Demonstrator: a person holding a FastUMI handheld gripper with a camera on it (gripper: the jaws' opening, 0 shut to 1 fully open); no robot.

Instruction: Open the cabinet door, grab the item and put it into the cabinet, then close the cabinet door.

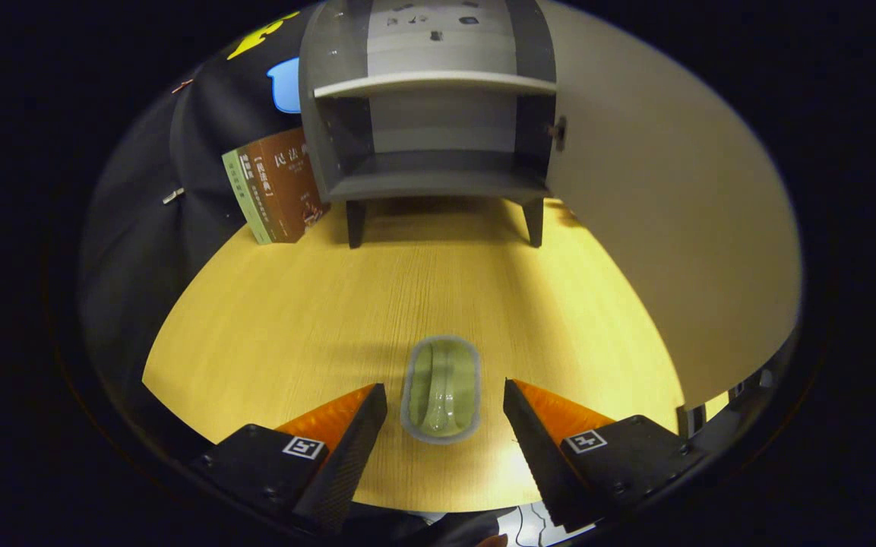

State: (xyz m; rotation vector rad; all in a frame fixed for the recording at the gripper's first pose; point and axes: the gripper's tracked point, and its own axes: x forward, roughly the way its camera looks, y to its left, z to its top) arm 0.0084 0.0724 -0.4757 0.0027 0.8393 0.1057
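Note:
A small oblong green item with a grey rim [441, 389] lies on the wooden table [293, 319], its near end between my fingertips and its far end just ahead of them. My gripper [445, 401] is open, the fingers standing apart on either side of the item without touching it. Beyond, at the table's far end, a grey cabinet [430, 114] stands on short dark legs. Its door [658, 213] is swung wide open toward me on the right, showing a shelf and a bare lower compartment.
Two books [278, 186] lean against the cabinet's left side, resting on the table. Black cloth walls in the left side. The open door's broad panel takes up the right side, reaching close to my right finger [536, 425].

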